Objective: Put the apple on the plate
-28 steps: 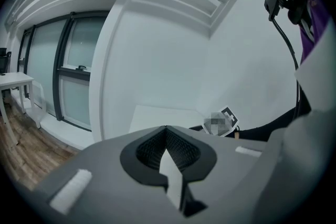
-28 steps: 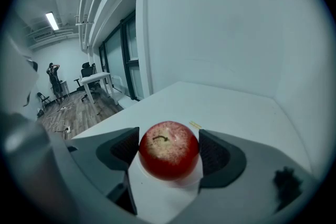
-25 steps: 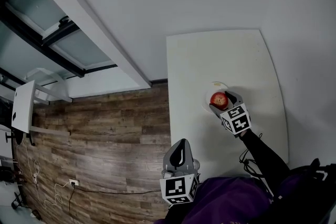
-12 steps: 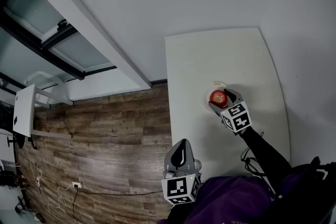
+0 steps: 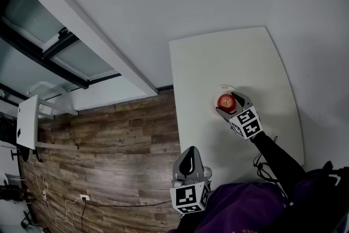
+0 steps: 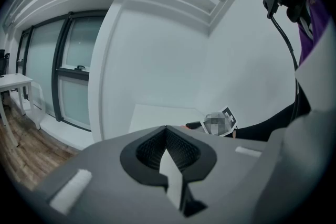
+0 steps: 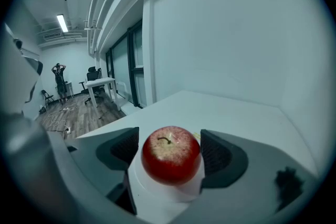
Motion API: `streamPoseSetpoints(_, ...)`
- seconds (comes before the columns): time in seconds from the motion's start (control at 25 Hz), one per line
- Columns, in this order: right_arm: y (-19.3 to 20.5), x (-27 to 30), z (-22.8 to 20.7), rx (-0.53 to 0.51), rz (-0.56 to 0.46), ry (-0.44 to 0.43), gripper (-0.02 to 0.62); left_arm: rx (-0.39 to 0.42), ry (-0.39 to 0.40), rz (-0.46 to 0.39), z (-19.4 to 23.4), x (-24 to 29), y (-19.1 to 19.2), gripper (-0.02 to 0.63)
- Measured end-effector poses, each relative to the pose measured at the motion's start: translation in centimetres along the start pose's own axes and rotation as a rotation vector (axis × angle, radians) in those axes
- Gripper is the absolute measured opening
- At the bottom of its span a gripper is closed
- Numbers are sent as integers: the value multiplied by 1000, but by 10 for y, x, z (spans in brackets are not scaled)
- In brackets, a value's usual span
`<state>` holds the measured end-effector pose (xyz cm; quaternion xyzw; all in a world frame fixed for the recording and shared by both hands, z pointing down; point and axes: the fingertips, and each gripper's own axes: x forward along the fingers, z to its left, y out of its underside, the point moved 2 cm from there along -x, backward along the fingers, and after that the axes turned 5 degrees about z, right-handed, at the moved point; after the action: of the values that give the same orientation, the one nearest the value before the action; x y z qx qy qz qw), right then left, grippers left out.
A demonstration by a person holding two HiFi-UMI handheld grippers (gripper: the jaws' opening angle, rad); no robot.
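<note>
A red apple [image 5: 226,102] sits on a small white plate [image 5: 220,89] near the middle of the white table [image 5: 240,57]. My right gripper [image 5: 228,104] is shut on the apple, with one jaw against each side. In the right gripper view the apple [image 7: 171,155] stands stem up between the dark pads [image 7: 218,153], and the plate [image 7: 167,192] lies right under it. My left gripper [image 5: 188,159] hangs shut and holds nothing, off the table's near left corner over the wooden floor. In the left gripper view its tips [image 6: 167,140] meet.
The table's left edge [image 5: 173,95] borders the wooden floor [image 5: 120,139]. A white wall and a window ledge [image 5: 103,46] run behind. A small white desk [image 5: 24,120] stands far left. A black cable [image 5: 260,163] lies near the table's front edge.
The right gripper and the apple have stayed at the plate. The left gripper has barely moved. Only the head view has drifted slightly.
</note>
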<state>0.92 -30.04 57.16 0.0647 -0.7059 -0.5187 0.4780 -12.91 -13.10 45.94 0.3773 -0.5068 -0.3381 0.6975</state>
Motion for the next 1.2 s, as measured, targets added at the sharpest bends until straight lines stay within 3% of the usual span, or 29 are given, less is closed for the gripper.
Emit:
streamPoseSetpoints(0.44,-15,-18,5,-39,-72,-21,353,9,10,-10,-2,2,-3,5)
streamPoseSetpoints(0.96,-62,-100,19,-16,-290,17,347,22,45,-32,-15,5,-5,5)
streamPoseSetpoints(1.04,-67,-119,23,-15,-324,61,281,23,52,-36,-15,3,-8,5)
streamPoseSetpoints(1.12,-66,-135,23,-6,-339,111,113,19,58,-41,-16,2,-9,5)
streamPoseSetpoints(1.2,-61,-146,21,9,-338,140,68,23,66,-45,-18,1,-11,5)
